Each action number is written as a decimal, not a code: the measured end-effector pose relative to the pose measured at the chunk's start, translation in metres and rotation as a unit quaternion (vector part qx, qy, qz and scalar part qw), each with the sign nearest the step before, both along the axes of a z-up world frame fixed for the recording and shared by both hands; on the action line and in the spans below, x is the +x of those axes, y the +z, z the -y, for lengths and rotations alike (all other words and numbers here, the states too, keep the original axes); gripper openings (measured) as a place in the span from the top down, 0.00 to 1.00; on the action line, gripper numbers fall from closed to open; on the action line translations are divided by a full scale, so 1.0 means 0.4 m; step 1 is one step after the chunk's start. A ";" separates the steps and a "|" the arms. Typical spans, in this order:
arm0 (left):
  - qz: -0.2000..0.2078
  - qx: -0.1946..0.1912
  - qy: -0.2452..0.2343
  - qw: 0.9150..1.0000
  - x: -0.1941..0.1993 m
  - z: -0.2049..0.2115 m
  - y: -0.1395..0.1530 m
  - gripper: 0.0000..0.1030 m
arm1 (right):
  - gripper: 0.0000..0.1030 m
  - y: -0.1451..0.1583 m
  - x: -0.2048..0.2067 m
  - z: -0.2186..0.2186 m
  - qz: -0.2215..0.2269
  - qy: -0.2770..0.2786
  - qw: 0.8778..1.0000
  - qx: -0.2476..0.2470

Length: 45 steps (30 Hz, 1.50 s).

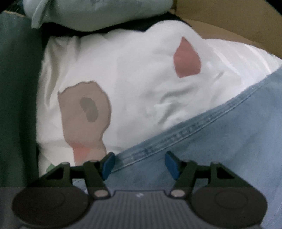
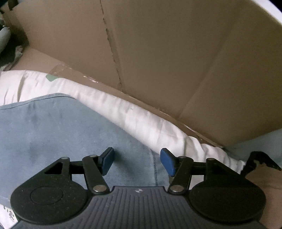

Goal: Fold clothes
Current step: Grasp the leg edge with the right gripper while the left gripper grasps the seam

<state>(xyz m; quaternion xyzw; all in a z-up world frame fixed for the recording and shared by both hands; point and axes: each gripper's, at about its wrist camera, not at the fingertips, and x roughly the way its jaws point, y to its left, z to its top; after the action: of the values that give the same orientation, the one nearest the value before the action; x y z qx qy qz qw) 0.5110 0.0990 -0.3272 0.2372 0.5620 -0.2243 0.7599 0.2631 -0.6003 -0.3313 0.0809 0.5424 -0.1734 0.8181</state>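
Left claw (image 1: pixel 139 164): jaws apart, blue pads clear of the cloth, nothing between them but the fabric lying below.
Right claw (image 2: pixel 136 162): jaws apart, nothing clamped; it points down at the fabric.
Denim garment (image 1: pixel 220 141): pale blue, lying directly under and ahead of both claws; its stitched hem runs diagonally just ahead of the left claw's tips. Under the right claw a seam (image 2: pixel 155 169) passes between the pads.
White garment (image 1: pixel 132 88): beneath the denim, spreading ahead of the left claw, printed with a tan shape and a pink one; in the right wrist view it shows as a white band beyond the denim.
Cardboard box (image 2: pixel 176 52): brown walls rising ahead of the right claw, behind the white garment.
Mint-green cloth (image 1: pixel 98 12): bunched at the far end, well ahead of the left claw.
Dark green fabric (image 1: pixel 17 88): to the left of the left claw.
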 end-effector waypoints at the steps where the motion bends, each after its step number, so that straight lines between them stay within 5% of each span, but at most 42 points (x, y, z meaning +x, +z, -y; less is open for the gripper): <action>1: -0.003 -0.004 -0.008 1.000 -0.001 0.001 0.001 0.36 | 0.36 -0.003 0.007 0.003 0.003 -0.001 1.000 0.000; 12: -0.006 0.005 -0.097 0.995 -0.001 0.035 -0.029 0.28 | 0.36 -0.054 0.092 -0.045 0.011 0.059 0.998 -0.005; 15: -0.008 0.002 -0.106 0.994 0.008 0.039 -0.035 0.33 | 0.38 -0.077 0.104 -0.051 0.002 0.064 0.998 -0.013; 20: 0.001 -0.010 -0.134 0.991 -0.002 0.046 -0.010 0.79 | 0.91 -0.072 0.117 -0.090 -0.003 0.101 0.995 -0.027; 22: 0.009 -0.013 -0.125 0.992 0.003 0.040 0.006 0.84 | 0.96 -0.065 0.120 -0.100 -0.011 0.107 0.994 -0.037; 26: 0.023 -0.014 -0.123 0.992 0.009 0.036 0.026 0.94 | 0.98 -0.021 0.101 -0.093 0.008 0.104 0.994 -0.035; 33: 0.032 -0.018 -0.104 0.994 0.008 0.041 0.029 0.94 | 0.99 0.093 0.077 -0.122 0.044 0.118 0.990 -0.057; 40: 0.033 -0.006 -0.090 0.995 0.001 0.040 -0.021 0.91 | 0.99 0.125 0.042 -0.153 0.035 0.133 0.988 -0.074; 45: 0.032 -0.012 -0.082 0.996 -0.001 0.029 -0.018 0.91 | 0.99 0.123 -0.010 -0.256 0.008 0.211 0.976 -0.046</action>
<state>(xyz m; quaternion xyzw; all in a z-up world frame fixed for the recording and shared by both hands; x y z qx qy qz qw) 0.5107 0.0874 -0.3346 0.2808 0.5133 -0.2846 0.7594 0.2590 -0.4978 -0.2819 -0.0714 0.5320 -0.0214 0.8435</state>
